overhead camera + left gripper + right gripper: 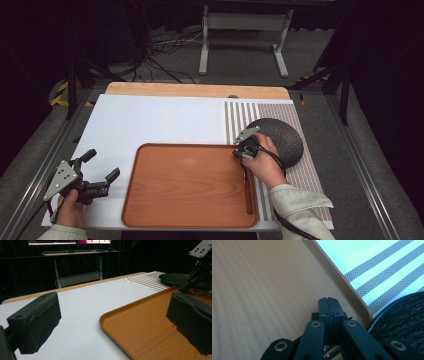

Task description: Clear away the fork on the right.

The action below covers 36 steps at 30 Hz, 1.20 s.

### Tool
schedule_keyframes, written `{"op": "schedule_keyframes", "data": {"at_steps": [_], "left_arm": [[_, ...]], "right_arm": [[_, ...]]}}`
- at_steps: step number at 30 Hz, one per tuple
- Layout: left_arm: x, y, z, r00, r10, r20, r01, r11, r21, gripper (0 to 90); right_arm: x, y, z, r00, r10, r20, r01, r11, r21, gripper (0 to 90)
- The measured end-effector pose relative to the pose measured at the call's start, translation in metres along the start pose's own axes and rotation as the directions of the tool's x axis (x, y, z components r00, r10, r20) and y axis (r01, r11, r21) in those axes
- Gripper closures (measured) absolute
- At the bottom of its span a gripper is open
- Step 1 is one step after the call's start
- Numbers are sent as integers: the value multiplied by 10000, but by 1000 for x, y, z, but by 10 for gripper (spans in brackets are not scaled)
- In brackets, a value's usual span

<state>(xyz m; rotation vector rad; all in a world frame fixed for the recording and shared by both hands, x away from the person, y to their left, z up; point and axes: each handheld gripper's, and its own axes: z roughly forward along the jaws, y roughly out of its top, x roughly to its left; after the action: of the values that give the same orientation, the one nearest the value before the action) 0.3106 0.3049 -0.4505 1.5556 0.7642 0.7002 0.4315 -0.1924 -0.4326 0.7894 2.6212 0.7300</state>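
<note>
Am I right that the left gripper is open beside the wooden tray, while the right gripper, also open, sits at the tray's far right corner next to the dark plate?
Not quite. The right gripper is shut: the right gripper view shows its jaws pressed together with nothing between them. The rest holds: the left gripper is open beside the wooden tray, and the right gripper is at the tray's far right corner beside the dark plate.

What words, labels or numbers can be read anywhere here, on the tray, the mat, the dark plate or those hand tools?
None can be read.
Wooden tray: plain wood grain, no print.
Striped placemat: stripes alone.
Dark plate: speckled, no mark.
Left gripper and right gripper: screw holes and rivets, no label.
Monitors at the back in the left gripper view: lit, but too small and blurred to read.
</note>
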Motion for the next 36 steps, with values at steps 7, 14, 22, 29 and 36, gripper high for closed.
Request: {"op": "schedule_keyframes", "data": {"at_steps": [7, 14, 22, 29, 36], "left_arm": [[0, 0, 0, 10000, -27, -17, 27, 10000, 17, 2], [0, 0, -1, 10000, -35, -26, 35, 10000, 6, 2], [0, 0, -1, 10000, -36, -44, 36, 10000, -1, 2], [0, 0, -1, 10000, -28, -55, 29, 10000, 18, 2], [0, 0, -2, 10000, -42, -60, 42, 10000, 33, 2]], "right_arm": [[-1, 2, -7, 9998, 127, -160, -134, 9989, -443, 775], [1, 9, -26, 9950, 878, -476, -953, 9773, -1891, 271], [5, 8, -59, 9969, 682, -398, -767, 9553, -2854, 197], [6, -4, -80, 9988, 383, -296, -461, 9400, -3381, 138], [8, -21, -97, 9990, 402, -173, -438, 9172, -3960, 125]]}}
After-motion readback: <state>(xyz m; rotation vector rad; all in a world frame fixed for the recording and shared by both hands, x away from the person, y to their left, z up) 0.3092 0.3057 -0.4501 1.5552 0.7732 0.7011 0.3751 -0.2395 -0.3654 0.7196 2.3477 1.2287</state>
